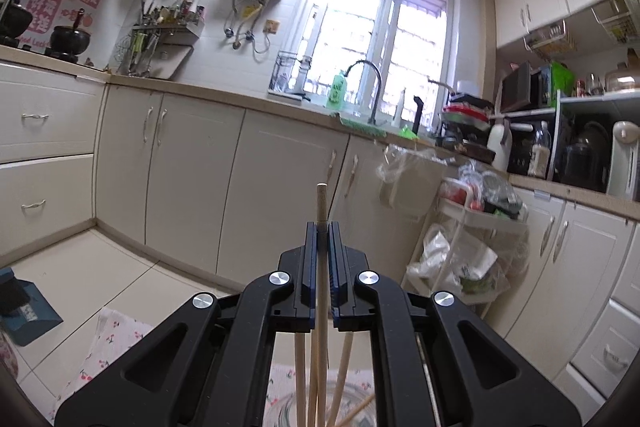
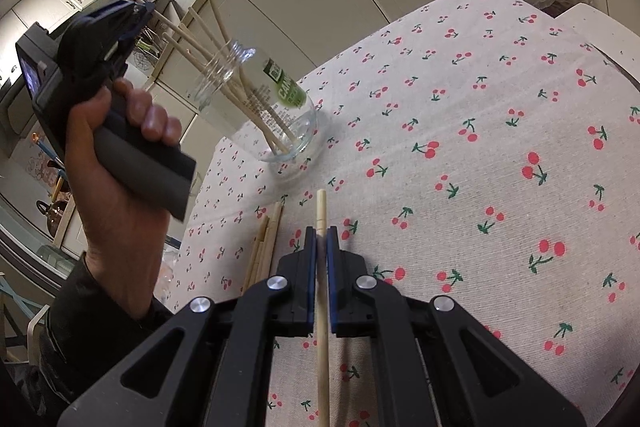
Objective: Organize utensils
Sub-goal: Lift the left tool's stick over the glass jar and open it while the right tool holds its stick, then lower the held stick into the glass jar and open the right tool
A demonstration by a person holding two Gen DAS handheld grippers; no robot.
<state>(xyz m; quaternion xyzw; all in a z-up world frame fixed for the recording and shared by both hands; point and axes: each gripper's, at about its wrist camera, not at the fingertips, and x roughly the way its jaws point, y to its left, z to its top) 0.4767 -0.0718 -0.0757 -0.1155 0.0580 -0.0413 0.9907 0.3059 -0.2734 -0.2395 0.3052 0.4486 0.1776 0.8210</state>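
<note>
My left gripper [image 1: 322, 227] is shut on a wooden chopstick [image 1: 321, 203] that stands upright between its pads. Its lower end reaches down toward a clear glass jar [image 1: 352, 403] with several chopsticks in it. In the right wrist view a hand holds that left gripper [image 2: 146, 11] at the upper left, and its chopstick [image 2: 180, 29] slants into the mouth of the green-labelled jar [image 2: 256, 95]. My right gripper [image 2: 321, 231] is shut on another chopstick [image 2: 321, 207] above the cherry-print tablecloth [image 2: 480, 147]. A few loose chopsticks [image 2: 266, 243] lie on the cloth left of it.
The person's hand [image 2: 120, 155] and dark sleeve fill the left side. Cream kitchen cabinets [image 1: 192, 179] run behind the table. A white trolley with plastic bags [image 1: 472, 211] stands at the right. A blue dustpan [image 1: 28, 311] lies on the floor at the left.
</note>
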